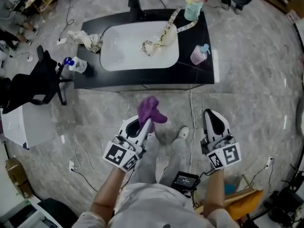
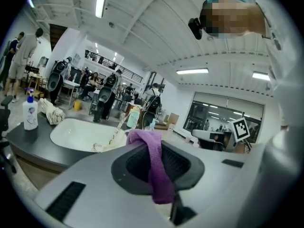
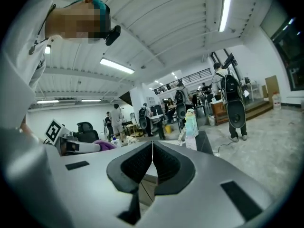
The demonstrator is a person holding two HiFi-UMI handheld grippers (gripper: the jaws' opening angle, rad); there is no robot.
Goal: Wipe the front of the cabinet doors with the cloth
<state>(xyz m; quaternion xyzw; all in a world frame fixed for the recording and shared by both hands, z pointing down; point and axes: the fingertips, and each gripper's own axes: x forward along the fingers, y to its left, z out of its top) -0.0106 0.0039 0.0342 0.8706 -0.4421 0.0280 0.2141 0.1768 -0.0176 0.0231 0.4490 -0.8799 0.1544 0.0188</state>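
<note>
My left gripper [image 1: 147, 121] is shut on a purple cloth [image 1: 150, 109], which sticks out past its tips and drapes over the jaws in the left gripper view [image 2: 154, 165]. It hangs over the floor, short of the black cabinet [image 1: 142, 84] with a white sink basin [image 1: 137, 49] on top. The cabinet's front face shows as a thin strip below the counter edge. My right gripper [image 1: 209, 115] is shut and holds nothing; in the right gripper view [image 3: 152, 148] its jaws meet in a thin line.
On the countertop lie a crumpled beige rag [image 1: 88, 40], a spray bottle [image 1: 76, 64], a pink bottle [image 1: 199, 54], a green-and-white figure [image 1: 193, 4] and a tape-like strip [image 1: 164, 32]. A black office chair [image 1: 35, 82] stands left of the cabinet. Cables cross the floor.
</note>
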